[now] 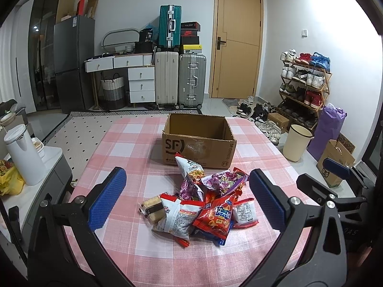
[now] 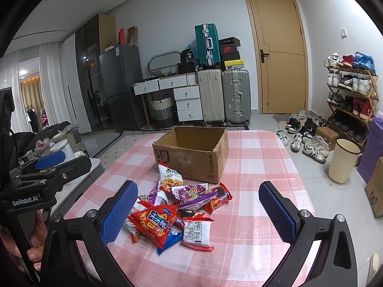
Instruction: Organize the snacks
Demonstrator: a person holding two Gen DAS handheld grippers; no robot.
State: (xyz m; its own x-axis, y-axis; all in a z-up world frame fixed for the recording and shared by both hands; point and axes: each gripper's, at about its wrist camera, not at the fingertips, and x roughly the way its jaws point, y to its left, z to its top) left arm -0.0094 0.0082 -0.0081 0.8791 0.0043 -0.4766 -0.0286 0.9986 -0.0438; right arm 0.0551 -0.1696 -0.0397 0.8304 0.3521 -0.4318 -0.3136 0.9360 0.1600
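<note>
- Nearest, the left gripper (image 1: 189,199) and right gripper (image 2: 198,210) hang spread wide and empty above the checked table (image 1: 124,148).
- Between them, a snack pile (image 1: 198,201) awaits sorting.
- Just beyond, the empty cardboard box (image 1: 198,148) stands open-topped, presumably their destination.

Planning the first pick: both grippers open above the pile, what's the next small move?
Probably lower the right hand-held gripper, open and empty, onto the white packet: it lies at the snack pile's near edge, uncovered. The cardboard box behind looks empty.
</note>
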